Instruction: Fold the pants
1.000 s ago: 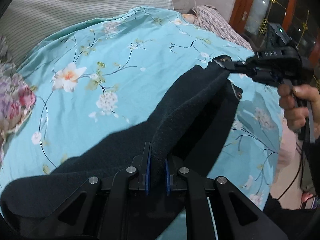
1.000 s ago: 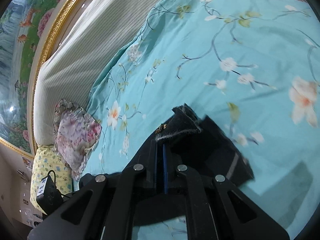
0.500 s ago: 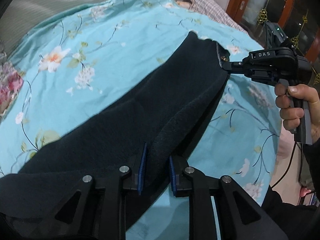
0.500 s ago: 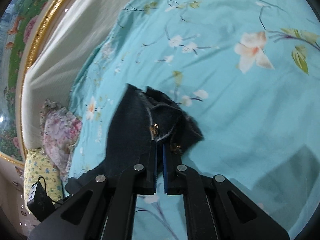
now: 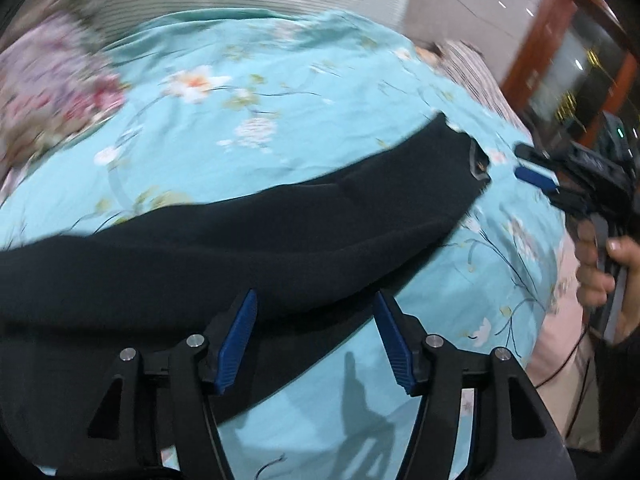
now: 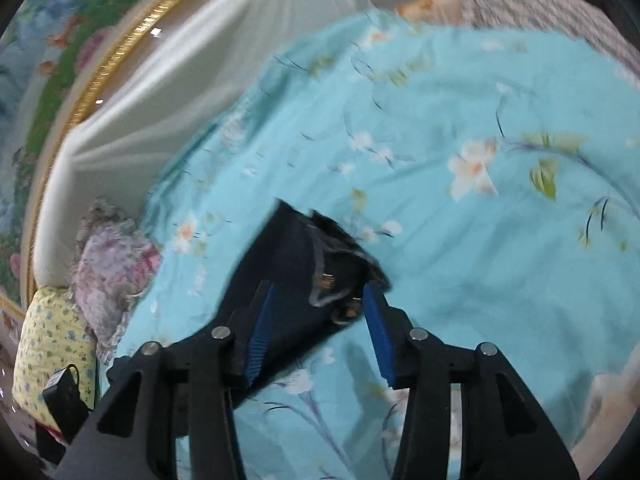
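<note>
Dark pants (image 5: 256, 236) lie stretched across the turquoise floral bedspread (image 5: 248, 92), folded lengthwise. My left gripper (image 5: 314, 312) is open just above the near edge of the pants, holding nothing. My right gripper (image 6: 318, 300) is open over the waistband end (image 6: 328, 276), where a button and zipper show. In the left wrist view the right gripper (image 5: 532, 168) sits just right of the waistband end (image 5: 476, 160), apart from the cloth.
A floral pillow (image 6: 112, 256) and a yellow pillow (image 6: 44, 344) lie by the striped headboard (image 6: 168, 92). A plaid cloth (image 5: 480, 76) lies at the bed's far side. A wooden cabinet (image 5: 560, 56) stands beyond the bed. A black device (image 6: 64, 396) lies by the pillows.
Both grippers have opened and let go of the pants. The pants have dropped flat onto the bedspread, and both grippers have backed off a little.
</note>
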The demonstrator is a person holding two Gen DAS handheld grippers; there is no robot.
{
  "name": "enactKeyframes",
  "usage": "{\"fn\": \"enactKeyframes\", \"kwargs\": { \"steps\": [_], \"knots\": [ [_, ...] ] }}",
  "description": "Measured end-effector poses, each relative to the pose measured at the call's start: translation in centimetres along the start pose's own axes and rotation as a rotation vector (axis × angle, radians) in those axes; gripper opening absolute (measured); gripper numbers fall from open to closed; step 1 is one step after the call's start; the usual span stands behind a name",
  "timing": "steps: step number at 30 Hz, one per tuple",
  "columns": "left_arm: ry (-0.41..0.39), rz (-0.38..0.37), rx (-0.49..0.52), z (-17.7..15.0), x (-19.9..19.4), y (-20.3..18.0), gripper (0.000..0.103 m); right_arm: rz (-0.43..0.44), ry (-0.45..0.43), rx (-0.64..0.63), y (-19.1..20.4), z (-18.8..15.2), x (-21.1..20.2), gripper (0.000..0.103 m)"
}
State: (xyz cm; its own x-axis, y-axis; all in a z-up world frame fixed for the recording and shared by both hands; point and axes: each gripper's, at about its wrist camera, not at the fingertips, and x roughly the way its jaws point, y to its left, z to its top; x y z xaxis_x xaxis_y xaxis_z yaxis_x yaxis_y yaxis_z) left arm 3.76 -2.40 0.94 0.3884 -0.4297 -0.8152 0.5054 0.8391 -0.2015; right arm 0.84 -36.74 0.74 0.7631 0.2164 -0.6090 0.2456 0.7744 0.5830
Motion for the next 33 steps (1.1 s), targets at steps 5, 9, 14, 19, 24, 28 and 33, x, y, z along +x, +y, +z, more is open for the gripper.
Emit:
{"fn": "enactKeyframes", "kwargs": {
  "steps": [5,9,14,19,24,28,33],
  "knots": [
    [-0.037,0.036,-0.122,-1.2,-2.5,3.8,0.064,0.095,0.082,-0.091,3.8,-1.5,1.5,0.048],
    [-0.065,0.058,-0.223,-1.9,-4.4,7.4,0.064,0.162,0.172,-0.157,7.1,-3.2,3.6,0.048],
    [-0.094,0.091,-0.323,-2.9,-7.4,12.6,0.066,0.246,0.284,-0.213,10.9,-5.6,6.1,0.048],
    [-0.118,0.112,-0.404,-3.1,-10.4,17.8,0.067,0.313,0.409,-0.247,13.9,-7.3,9.2,0.048],
    [-0.141,0.187,-0.45,-3.3,-13.2,22.4,0.07,0.333,0.479,-0.314,17.1,-8.1,12.0,0.048],
    [-0.141,0.222,-0.489,-2.7,-14.5,27.3,0.073,0.348,0.533,-0.367,19.2,-8.4,14.1,0.048],
    [-0.072,0.216,-0.534,-1.4,-13.6,33.9,0.074,0.368,0.604,-0.457,22.2,-9.3,16.7,0.048]
  ]
}}
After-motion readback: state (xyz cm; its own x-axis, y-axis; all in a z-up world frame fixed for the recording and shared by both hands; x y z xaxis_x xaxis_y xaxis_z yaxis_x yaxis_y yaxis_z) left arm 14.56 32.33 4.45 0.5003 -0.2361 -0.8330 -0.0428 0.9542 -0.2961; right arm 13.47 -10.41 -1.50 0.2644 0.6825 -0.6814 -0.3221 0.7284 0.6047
